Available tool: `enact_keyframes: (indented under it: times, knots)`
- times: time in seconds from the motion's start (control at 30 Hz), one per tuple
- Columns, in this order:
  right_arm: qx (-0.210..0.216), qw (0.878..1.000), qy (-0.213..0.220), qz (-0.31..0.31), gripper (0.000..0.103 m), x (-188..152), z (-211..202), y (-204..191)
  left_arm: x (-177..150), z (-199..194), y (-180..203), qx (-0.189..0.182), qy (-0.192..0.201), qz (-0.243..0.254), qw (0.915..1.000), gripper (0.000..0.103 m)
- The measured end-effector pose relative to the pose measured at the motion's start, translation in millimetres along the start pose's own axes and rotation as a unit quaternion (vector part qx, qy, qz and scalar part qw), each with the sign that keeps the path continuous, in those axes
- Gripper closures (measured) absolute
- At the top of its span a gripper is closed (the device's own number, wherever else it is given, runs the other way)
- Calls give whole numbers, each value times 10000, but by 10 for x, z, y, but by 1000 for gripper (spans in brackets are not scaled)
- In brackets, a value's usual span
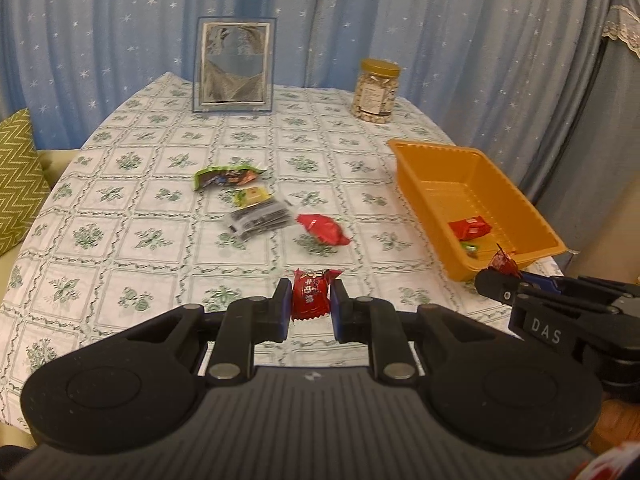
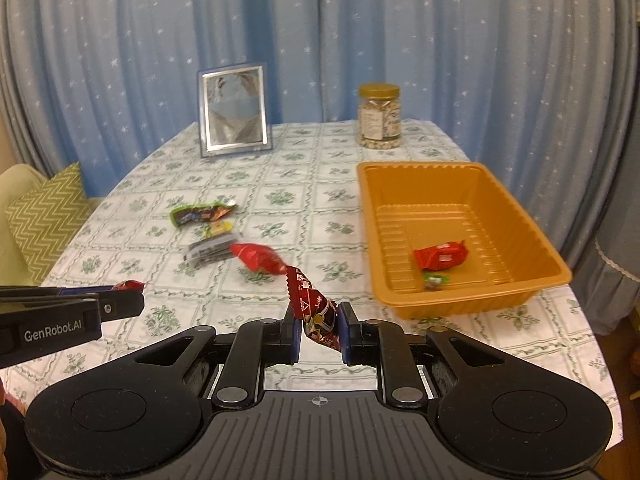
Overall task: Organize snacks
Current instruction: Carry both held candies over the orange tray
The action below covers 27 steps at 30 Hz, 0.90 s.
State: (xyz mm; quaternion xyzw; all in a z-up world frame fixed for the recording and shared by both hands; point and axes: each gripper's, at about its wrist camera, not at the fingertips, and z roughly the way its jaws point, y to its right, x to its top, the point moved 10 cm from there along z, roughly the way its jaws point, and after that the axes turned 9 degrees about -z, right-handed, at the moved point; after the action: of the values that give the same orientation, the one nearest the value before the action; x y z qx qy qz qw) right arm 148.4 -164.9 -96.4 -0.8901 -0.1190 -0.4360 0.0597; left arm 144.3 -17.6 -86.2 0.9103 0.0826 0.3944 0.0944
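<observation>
Partway through, roughly. Two snacks already down in the orange tray (image 2: 460, 184): a red packet (image 2: 440, 256) and a small green-wrapped sweet (image 2: 435, 280) just beside it, near the tray's front wall.

Two more in transit. Left gripper (image 1: 310, 304) closed on a red candy (image 1: 311, 294), pinched flat between the blue pads, held above the tablecloth (image 1: 140, 200) near the front edge, well left of the tray. Right gripper (image 2: 320, 332) closed on a dark red wrapper (image 2: 314, 308), gripped at its lower end, the long tail sticking up and tilted left. From the left wrist view, sits just in front of the tray's near corner, not yet over the rim.

Still loose on the cloth, in a cluster at mid-table: green packet (image 1: 226, 176), small yellow packet (image 1: 252, 195) touching a black-and-clear packet (image 1: 260, 218), and a red bag (image 1: 323, 230) just right of those. Four left to collect, then.

So: two in, two held, four waiting. Likely next: drop both held pieces into the tray, right one first since closer. Wrappers thin and crinkly, could slip or cling to pads on release.

Nut jar (image 2: 379, 116) and picture frame (image 2: 234, 110) at the far end, upright, untouched; unclear whether the jar counts as a snack to sort.
</observation>
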Motion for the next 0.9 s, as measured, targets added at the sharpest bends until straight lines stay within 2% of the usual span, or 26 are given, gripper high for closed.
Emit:
enact_keyframes:
  times: [0.57, 0.9]
  knots:
    - [-393, 9981, 79, 462, 84, -2, -132, 620, 20, 106, 705, -514, -96, 283, 9982, 85]
    - [-652, 9953, 135, 704, 84, 36, -145, 1061, 105, 304, 1224, -862, -150, 429, 9952, 85]
